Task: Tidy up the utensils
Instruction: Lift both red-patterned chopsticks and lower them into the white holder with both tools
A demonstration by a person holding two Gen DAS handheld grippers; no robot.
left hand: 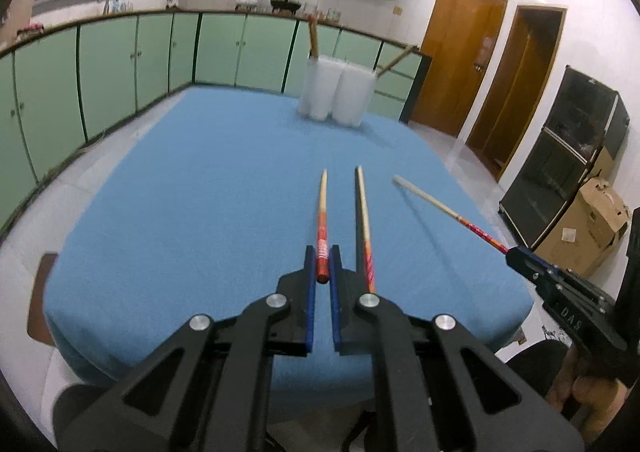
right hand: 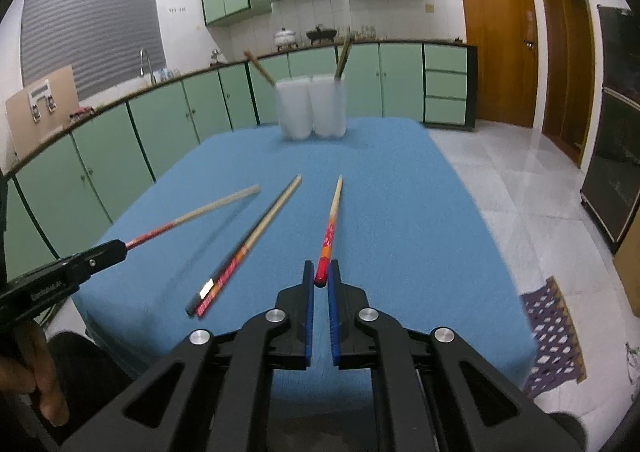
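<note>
My left gripper (left hand: 322, 257) is shut on the red end of a chopstick (left hand: 322, 212), held above the blue table (left hand: 200, 192). My right gripper (right hand: 321, 272) is shut on the red end of another chopstick (right hand: 331, 220); it shows in the left wrist view (left hand: 440, 208) too. A third chopstick (left hand: 365, 220) lies on the blue cloth between them, also in the right wrist view (right hand: 256, 236). Two white cups (left hand: 336, 92) stand at the far table edge, each with a chopstick in it; they also show in the right wrist view (right hand: 312, 108).
Green kitchen cabinets (left hand: 120, 64) run behind and left of the table. Wooden doors (left hand: 460, 52), a black cabinet (left hand: 560, 164) and a cardboard box (left hand: 588, 228) are at the right. A patterned mat (right hand: 552, 332) lies on the floor.
</note>
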